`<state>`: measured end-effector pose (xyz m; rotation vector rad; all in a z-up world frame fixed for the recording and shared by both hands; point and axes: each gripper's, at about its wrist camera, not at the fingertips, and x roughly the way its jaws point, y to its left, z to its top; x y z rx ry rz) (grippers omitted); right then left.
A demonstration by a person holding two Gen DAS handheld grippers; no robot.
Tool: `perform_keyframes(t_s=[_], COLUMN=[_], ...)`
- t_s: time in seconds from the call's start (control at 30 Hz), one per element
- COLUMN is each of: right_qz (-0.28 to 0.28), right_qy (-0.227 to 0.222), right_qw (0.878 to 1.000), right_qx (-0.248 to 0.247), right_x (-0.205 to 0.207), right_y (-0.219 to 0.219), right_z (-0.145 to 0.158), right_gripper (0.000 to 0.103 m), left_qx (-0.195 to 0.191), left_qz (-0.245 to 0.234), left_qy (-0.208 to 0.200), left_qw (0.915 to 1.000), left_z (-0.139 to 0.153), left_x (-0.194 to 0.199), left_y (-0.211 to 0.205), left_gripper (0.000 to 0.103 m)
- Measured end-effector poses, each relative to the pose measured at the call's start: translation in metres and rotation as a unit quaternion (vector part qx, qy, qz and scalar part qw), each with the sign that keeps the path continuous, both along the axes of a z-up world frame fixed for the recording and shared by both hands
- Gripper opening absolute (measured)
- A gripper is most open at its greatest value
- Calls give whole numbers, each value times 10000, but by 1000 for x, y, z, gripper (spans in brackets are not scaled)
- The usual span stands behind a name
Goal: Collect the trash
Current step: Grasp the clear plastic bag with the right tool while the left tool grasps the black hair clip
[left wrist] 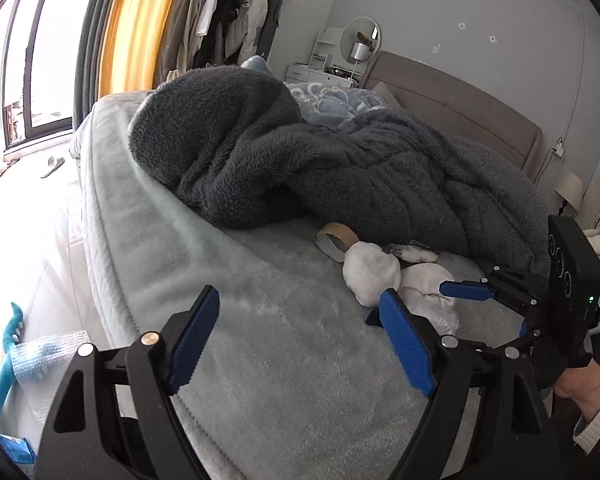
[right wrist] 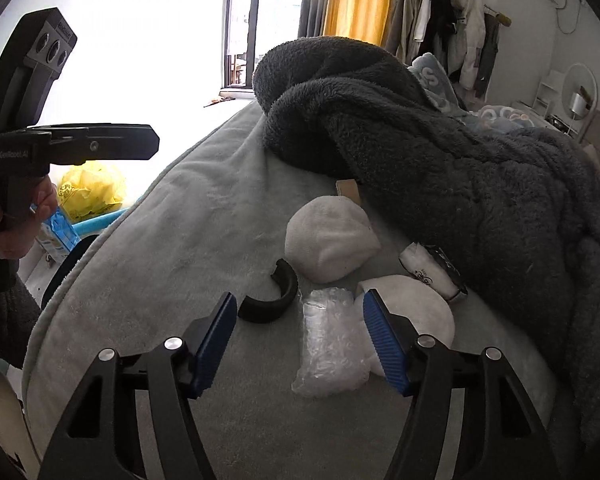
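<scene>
Trash lies on the light grey bed cover (right wrist: 172, 216). It includes two white crumpled wads (right wrist: 332, 236) (right wrist: 420, 308), a clear plastic wrap (right wrist: 328, 344), a black curved piece (right wrist: 276, 292), a small white-and-black wrapper (right wrist: 432, 272) and a cardboard tube (right wrist: 350, 190). My right gripper (right wrist: 300, 320) is open with the clear plastic wrap between its fingers; the pads do not press on it. In the left wrist view, my left gripper (left wrist: 300, 320) is open over bare cover, left of a white wad (left wrist: 370, 276) and the tube (left wrist: 336, 240). The right gripper (left wrist: 420, 304) reaches in there from the right.
A dark grey fleece blanket (left wrist: 300, 160) is heaped just behind the trash, partly over the tube. A yellow bag (right wrist: 90, 188) and a blue item (left wrist: 4, 360) sit on the floor beyond the bed's left edge. The headboard (left wrist: 460, 112) and a clothes rack (left wrist: 228, 12) stand far back.
</scene>
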<state>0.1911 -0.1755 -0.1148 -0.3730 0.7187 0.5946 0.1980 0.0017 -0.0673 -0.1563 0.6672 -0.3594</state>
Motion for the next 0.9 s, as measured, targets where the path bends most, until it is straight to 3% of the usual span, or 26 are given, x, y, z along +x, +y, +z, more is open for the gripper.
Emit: perform_keyframes(t_s=[0.17, 0.33, 0.43, 0.57, 0.9], right_qz=[141, 250, 167, 5, -541], right_qy=[5, 128, 210, 143, 245], right_qw=[9999, 9996, 9996, 9998, 9930], right_qx=[11, -75, -28, -149, 1025], right_x=[6, 11, 10, 4, -3], right_y=[-11, -10, -15, -14, -49], right_z=[-7, -19, -24, -23, 6], right_gripper=[55, 46, 37, 34, 33], left_qx=[5, -250, -126, -38, 185], left_qz=[-58, 64, -15, -21, -273], left_qy=[18, 235, 215, 244, 281], left_qw=[10000, 9994, 9997, 9997, 9991], left_z=[0, -9, -8, -11, -15], left_x=[7, 20, 20, 14, 10], left_y=[-5, -7, -16, -21, -58], left_gripper=[84, 84, 84, 84, 84])
